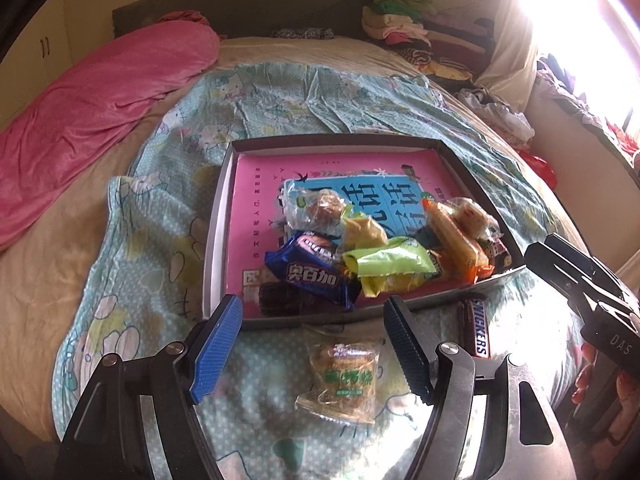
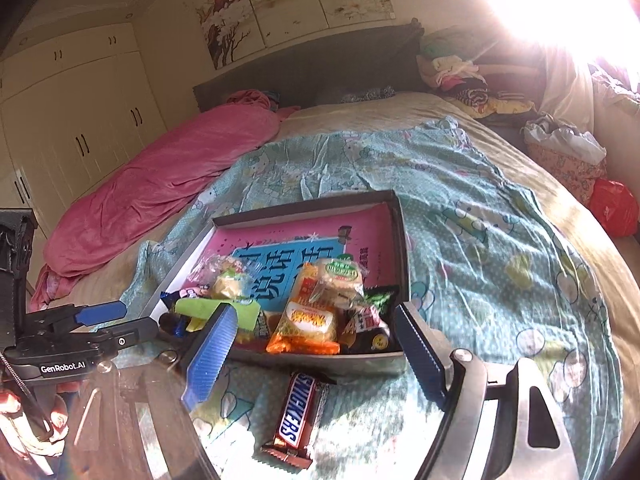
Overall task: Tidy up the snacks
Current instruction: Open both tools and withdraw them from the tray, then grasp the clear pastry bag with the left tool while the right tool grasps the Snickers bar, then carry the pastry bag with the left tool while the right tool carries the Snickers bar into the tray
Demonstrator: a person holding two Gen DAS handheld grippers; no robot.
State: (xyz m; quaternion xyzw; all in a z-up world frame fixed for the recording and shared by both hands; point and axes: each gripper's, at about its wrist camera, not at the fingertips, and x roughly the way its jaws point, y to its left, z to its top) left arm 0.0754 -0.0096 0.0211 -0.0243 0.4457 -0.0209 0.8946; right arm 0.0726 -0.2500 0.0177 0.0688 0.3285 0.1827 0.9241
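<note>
We are mid-collection: two snacks remain on the bed just outside the box (image 1: 224, 216)'s near wall. Left gripper (image 1: 316, 344) fingers released over the pastry packet (image 1: 340, 380); right gripper (image 2: 316, 356) released over the Snickers bar (image 2: 298, 416). Next: descend, clench, lift into box.

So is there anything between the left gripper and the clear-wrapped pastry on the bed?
Nothing visible. The left gripper is open above the pastry, which lies alone on the bedsheet in front of the box.

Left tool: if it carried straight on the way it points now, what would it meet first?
Most likely the clear-wrapped pastry lying on the bedspread between the open left tool fingers, short of the snack box; depth is uncertain.
</note>
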